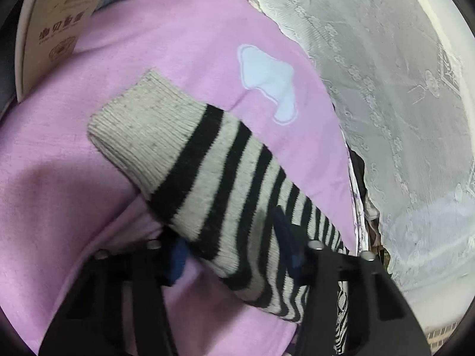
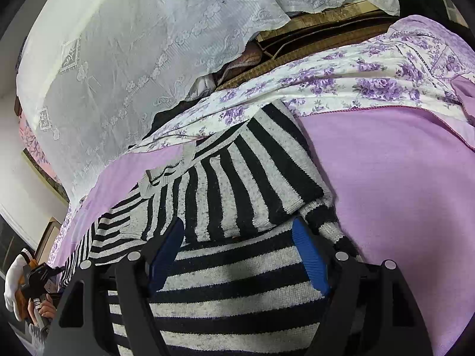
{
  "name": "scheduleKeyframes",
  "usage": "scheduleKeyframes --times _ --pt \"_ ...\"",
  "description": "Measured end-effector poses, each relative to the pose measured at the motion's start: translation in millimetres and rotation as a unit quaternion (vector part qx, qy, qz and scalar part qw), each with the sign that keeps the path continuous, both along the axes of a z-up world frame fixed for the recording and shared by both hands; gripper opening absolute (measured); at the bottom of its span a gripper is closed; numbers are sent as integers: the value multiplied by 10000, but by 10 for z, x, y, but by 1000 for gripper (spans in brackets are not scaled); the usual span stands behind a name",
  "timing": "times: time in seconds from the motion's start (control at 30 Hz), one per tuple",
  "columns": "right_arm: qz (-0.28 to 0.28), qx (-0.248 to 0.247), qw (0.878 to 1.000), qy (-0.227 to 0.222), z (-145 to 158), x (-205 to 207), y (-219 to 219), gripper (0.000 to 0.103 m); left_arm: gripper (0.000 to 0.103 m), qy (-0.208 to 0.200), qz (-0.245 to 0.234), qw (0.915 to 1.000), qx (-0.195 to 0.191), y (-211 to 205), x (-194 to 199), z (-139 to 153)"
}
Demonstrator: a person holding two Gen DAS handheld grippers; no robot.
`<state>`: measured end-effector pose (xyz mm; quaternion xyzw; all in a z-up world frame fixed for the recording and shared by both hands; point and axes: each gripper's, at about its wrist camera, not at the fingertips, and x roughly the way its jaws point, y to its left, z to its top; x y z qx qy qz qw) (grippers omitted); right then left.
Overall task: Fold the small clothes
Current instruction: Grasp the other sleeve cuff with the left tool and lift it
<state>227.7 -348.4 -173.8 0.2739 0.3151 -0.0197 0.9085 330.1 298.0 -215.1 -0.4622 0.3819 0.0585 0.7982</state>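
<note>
Right now the striped sweater (image 2: pixel 237 195), black and grey-white knit, lies on a lilac sheet (image 2: pixel 400 178), its body spread flat with a folded portion lying across the upper part. One sleeve (image 1: pixel 190 160), ending in a plain grey ribbed cuff (image 1: pixel 139 124), stretches across the sheet in the left wrist view.

That sleeve passes between the blue-padded fingers of the left gripper (image 1: pixel 234 252), which appear closed in on the knit, though blur makes the contact hard to confirm. The right gripper (image 2: pixel 237 255) sits over the sweater's body with its jaws spread wide, the striped fabric lying between them and neither pad pinching it.

A white cloud patch (image 1: pixel 270 80) sits on the sheet just beyond the sleeve. A floral purple cloth (image 2: pixel 356 80) borders the sheet's far edge, white lace curtain (image 2: pixel 133 59) hangs beyond it, and a printed cardboard box (image 1: pixel 53 29) stands at the left.
</note>
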Motion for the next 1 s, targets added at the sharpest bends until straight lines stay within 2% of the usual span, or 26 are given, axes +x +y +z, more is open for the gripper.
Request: scheduleKeyframes --times 0.03,0.1,0.2,0.3,0.4,0.6,0.87,1.0 --pt "-1 8 10000 6 -4 1 -4 76 36 8 6 10000 30 23 -21 17" --pt "-2 11 10000 24 -7 4 -6 76 21 11 -41 9999 129 37 -50 57" --pt "-1 13 10000 27 -8 4 -3 76 16 11 -135 9989 450 -37 -89 174" --pt "-5 19 10000 46 -12 9 2 77 14 26 -288 9949 963 -153 -89 359" --pt "6 39 10000 87 -23 21 -1 77 14 16 -443 9874 1517 -278 -80 607" --pt "12 65 9999 87 -27 21 -7 77 14 -194 -707 9710 2275 -624 -73 1080" --pt "15 125 9999 91 -37 24 -21 78 14 -450 -1094 9558 2691 -1183 -42 1429" --pt "38 134 9999 96 -36 30 -19 80 14 -566 -1323 9451 2933 -1521 -13 1560"
